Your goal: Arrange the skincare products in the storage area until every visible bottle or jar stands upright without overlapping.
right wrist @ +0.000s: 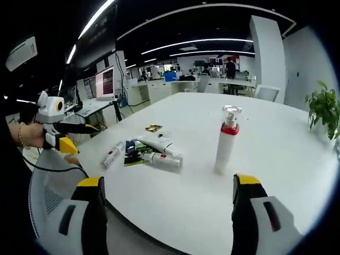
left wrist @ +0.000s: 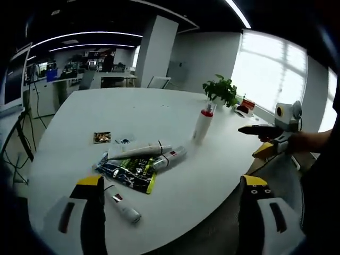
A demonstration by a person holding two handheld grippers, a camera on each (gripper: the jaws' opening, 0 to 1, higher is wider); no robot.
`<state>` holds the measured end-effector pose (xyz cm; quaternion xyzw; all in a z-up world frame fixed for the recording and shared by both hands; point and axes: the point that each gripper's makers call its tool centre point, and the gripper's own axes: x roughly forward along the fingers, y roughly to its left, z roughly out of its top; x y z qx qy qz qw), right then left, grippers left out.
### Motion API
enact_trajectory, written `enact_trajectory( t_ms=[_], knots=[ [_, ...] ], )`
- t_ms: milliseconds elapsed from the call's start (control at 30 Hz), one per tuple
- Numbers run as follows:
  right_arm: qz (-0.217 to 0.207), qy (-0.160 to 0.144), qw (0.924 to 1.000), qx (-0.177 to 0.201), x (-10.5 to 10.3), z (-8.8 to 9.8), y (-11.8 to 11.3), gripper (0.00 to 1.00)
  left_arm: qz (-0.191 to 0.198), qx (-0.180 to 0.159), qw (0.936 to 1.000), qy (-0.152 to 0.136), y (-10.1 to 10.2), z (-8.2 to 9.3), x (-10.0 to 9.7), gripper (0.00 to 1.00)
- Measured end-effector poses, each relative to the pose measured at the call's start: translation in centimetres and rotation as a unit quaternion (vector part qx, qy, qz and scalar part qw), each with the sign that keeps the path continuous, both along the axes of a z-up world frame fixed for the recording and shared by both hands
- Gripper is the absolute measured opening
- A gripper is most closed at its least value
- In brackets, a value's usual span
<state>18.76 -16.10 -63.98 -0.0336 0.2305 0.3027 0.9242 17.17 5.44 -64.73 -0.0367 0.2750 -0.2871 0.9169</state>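
A white pump bottle with a red band stands upright on the round white table. Two white tubes lie on their sides by a dark green and yellow packet; a third small tube lies nearer me. In the right gripper view the same tubes lie around the packet. My left gripper is open and holds nothing, above the table's near edge. My right gripper is open too, short of the upright bottle.
A gold sachet and a small blue item lie beyond the tubes. A potted plant stands at the table's far side. A mesh chair back sits at the table's edge. Desks and monitors line the room behind.
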Motion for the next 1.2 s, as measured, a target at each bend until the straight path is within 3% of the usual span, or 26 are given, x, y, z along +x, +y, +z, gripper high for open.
enact_trajectory(
  t_ms=[100, 200, 767, 1000, 1200],
  knots=[
    [0.007, -0.002, 0.9999, -0.014, -0.1, -0.2, 0.1, 0.99, -0.001, -0.002, 0.9999, -0.012, -0.1, 0.4, 0.6, 0.98],
    [0.008, -0.003, 0.9998, -0.015, -0.2, -0.3, 0.1, 0.99, 0.002, -0.008, 0.9999, -0.007, -0.2, 0.1, 0.7, 0.98],
    [0.019, 0.05, 0.9971, -0.054, -0.8, -2.8, 0.0, 0.97, -0.01, -0.002, 0.9999, 0.01, -1.8, -0.9, 1.1, 0.97],
    [0.005, 0.056, 0.9978, -0.036, -0.7, -2.6, -0.5, 0.96, -0.02, 0.005, 0.9998, 0.003, -2.2, -0.8, 3.2, 0.97],
    [0.04, 0.063, 0.9966, -0.033, -0.8, -2.8, 1.0, 0.98, -0.033, 0.013, 0.9994, -0.008, -2.5, -0.6, 6.1, 0.97]
  ],
)
